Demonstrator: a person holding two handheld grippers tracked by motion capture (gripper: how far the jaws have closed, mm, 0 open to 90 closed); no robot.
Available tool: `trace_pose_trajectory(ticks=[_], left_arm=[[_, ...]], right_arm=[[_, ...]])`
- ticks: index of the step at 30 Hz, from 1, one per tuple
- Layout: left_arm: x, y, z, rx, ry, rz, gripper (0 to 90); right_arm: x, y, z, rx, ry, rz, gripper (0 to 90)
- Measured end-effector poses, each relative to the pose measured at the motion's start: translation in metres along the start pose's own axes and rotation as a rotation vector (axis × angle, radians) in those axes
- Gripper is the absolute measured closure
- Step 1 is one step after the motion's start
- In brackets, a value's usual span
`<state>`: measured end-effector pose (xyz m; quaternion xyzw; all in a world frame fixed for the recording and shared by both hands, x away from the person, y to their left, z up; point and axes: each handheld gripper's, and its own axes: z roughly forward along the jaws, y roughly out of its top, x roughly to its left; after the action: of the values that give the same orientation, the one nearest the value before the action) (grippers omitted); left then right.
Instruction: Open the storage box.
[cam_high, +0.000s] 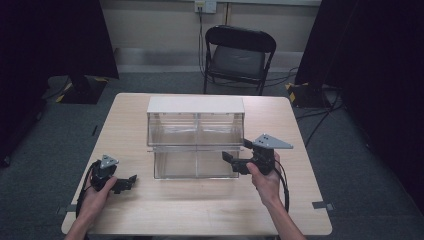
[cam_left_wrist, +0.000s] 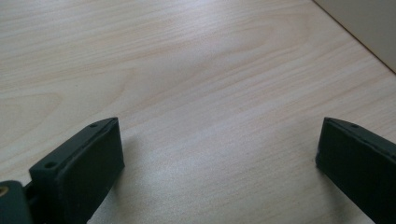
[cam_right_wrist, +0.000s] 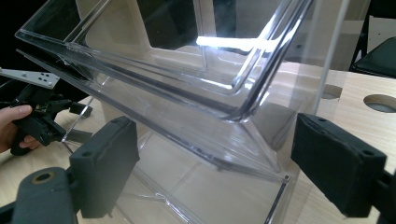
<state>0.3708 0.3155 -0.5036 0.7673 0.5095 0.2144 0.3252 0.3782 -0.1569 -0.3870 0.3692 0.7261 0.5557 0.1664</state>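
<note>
High view — one clear bin (cam_high: 196, 142), two tongs (cam_high: 126, 181) (cam_high: 235, 161), both open.

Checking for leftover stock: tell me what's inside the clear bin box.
The clear bin box looks empty in both tiers, only dividers and table showing through. Its white top hides the back.

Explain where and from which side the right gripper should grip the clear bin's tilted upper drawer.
Probably by its front lip: the upper drawer of the clear bin tilts toward the person, leaving that rim edge jutting clear. Come from the person's side, where the right gripper already faces it, jaws wide apart.
</note>
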Motion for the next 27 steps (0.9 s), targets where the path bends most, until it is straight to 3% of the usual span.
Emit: trace_pose_trajectory(ticks=[27], left_arm=[[0.0000, 0.0001, -0.0001, 0.001, 0.000, 0.000, 0.2]], right_arm=[[0.0020, -0.0001, 0.0002, -0.006, -0.012, -0.014, 13.3]])
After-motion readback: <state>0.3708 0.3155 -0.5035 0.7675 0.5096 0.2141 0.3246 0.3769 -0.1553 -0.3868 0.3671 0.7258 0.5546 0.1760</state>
